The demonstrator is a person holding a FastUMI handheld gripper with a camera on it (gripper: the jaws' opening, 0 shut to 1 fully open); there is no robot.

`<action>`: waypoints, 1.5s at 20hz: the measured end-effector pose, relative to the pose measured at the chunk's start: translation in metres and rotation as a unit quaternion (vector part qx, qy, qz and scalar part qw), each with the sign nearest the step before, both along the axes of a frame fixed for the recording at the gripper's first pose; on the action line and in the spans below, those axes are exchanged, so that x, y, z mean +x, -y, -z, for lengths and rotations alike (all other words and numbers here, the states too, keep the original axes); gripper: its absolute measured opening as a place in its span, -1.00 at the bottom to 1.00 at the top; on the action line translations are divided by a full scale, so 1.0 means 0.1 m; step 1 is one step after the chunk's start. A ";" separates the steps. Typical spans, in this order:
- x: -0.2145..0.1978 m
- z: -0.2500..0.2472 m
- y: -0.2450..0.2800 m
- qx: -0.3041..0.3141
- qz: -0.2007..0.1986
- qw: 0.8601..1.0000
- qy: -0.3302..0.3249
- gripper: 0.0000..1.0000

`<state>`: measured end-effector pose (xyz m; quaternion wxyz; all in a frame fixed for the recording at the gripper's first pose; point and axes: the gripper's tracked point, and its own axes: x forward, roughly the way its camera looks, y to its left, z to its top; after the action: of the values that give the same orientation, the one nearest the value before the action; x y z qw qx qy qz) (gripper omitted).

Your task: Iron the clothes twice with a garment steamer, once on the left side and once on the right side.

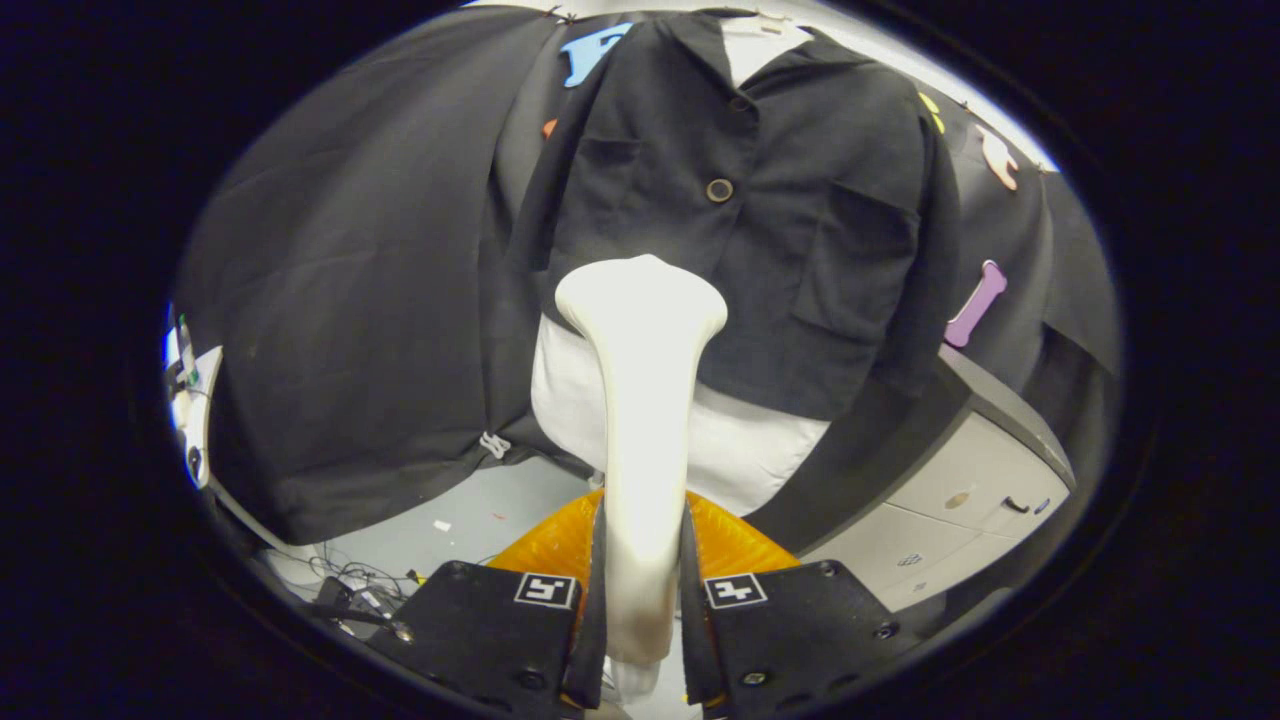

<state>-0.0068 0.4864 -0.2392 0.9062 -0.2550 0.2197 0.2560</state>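
Observation:
A white garment steamer [642,400] stands upright between my fingers, its handle pinched by both. My gripper [643,580] is shut on that handle. The steamer's wide head reaches up to the lower front of a black buttoned jacket [760,220] that hangs just beyond it, over a white garment [740,440] showing below the jacket's hem. The head sits slightly left of the jacket's button line, close to the fabric; I cannot tell whether it touches. An orange ribbed object [730,545] lies just behind my fingers, partly hidden by them.
A grey-topped white cabinet with drawers [960,490] stands to the right, below the jacket's sleeve. Cables and small devices [350,585] lie on the grey floor [480,510] at the left. Black cloth [350,300] hangs left of the jacket.

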 end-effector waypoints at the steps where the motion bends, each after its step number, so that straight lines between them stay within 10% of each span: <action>1: -0.02 -0.08 0.05 0.004 0.006 1.000 0.004 -0.33; 30: 0.04 -2.21 2.64 0.109 0.111 0.984 0.090 -0.33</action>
<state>-0.0033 0.2222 -0.0184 0.9674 -0.1510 0.1350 0.1522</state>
